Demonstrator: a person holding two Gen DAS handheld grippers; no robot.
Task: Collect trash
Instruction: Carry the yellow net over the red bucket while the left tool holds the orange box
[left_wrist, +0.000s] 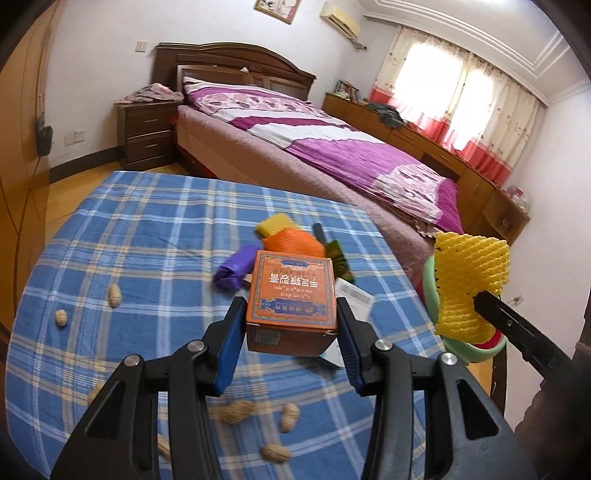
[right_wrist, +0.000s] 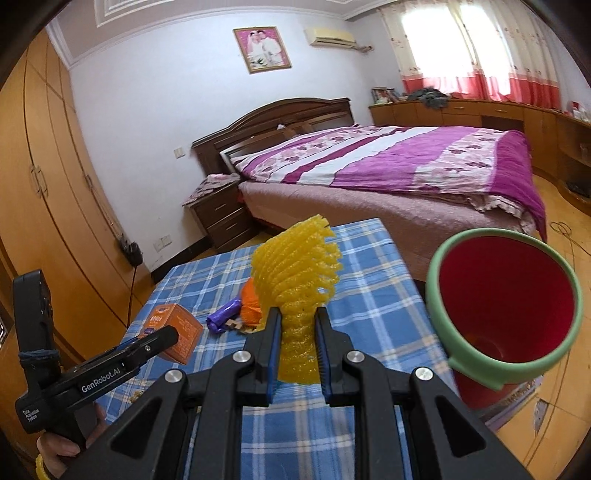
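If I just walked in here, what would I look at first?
Probably the yellow foam net, pinched upright in the right gripper over the blue checked table, next to a red bin with a green rim. Then the orange box squeezed in the left gripper, with peanuts scattered around it, and the big purple bed behind.
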